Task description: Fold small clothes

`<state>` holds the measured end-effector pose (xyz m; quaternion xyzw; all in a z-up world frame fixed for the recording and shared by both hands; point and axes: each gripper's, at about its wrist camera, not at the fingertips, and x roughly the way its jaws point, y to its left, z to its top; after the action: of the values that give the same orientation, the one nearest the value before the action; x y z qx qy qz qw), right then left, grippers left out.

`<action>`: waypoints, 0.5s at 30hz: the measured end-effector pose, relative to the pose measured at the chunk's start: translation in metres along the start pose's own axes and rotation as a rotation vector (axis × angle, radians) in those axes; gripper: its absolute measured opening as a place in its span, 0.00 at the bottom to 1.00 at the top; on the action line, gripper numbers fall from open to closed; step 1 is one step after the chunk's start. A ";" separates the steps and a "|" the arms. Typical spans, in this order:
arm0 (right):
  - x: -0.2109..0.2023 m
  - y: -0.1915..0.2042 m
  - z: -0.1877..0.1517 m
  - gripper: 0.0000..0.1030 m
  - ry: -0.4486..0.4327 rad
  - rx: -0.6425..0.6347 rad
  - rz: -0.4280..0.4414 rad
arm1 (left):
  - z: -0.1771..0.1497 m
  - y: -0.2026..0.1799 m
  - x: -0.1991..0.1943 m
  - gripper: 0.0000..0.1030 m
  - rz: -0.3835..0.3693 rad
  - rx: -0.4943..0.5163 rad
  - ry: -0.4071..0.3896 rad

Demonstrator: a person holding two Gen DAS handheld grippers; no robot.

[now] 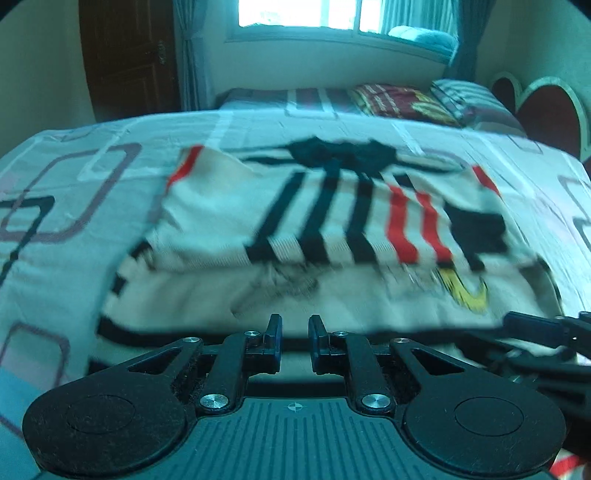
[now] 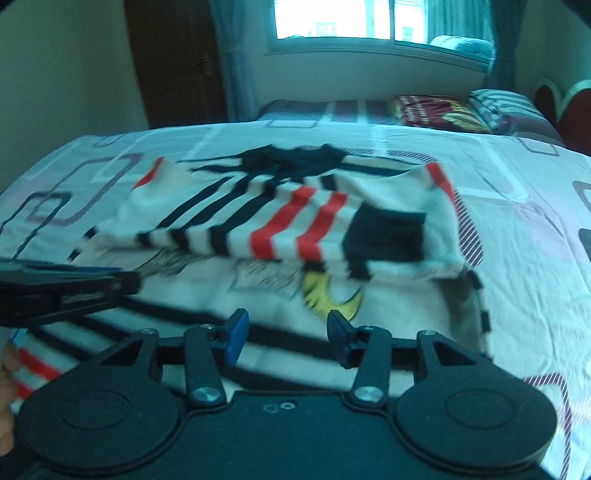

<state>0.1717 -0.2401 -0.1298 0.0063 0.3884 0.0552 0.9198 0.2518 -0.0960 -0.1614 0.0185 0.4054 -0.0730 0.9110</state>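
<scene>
A small white shirt with black and red stripes lies on the bed, its far part folded toward me over the near part; it also shows in the right wrist view. A yellow print sits on the lower layer. My left gripper hovers at the shirt's near edge, jaws a small gap apart, holding nothing. My right gripper is open and empty over the near hem. Each gripper shows at the edge of the other's view: the right, the left.
The bedsheet is pale with rectangle outlines. Pillows lie at the far end below a window. A dark wooden door stands at the far left. A red headboard is at the right.
</scene>
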 end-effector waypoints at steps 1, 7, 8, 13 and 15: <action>-0.001 0.004 -0.006 0.45 0.009 -0.013 0.013 | -0.007 -0.002 0.000 0.14 0.004 0.004 0.013; 0.000 -0.011 -0.037 0.43 0.055 -0.033 -0.039 | -0.044 0.007 -0.008 0.14 0.068 0.055 -0.015; -0.003 -0.015 -0.041 0.43 0.041 -0.041 -0.065 | -0.046 0.011 -0.011 0.14 0.081 0.050 -0.012; -0.018 -0.046 -0.057 0.44 0.012 -0.011 -0.174 | -0.054 0.049 -0.021 0.14 0.148 -0.036 0.021; -0.026 -0.056 -0.062 0.44 0.014 0.028 -0.184 | -0.061 0.061 -0.029 0.14 0.168 -0.040 0.031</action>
<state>0.1151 -0.3004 -0.1577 -0.0168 0.3946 -0.0350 0.9181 0.1966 -0.0263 -0.1828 0.0355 0.4177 0.0121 0.9078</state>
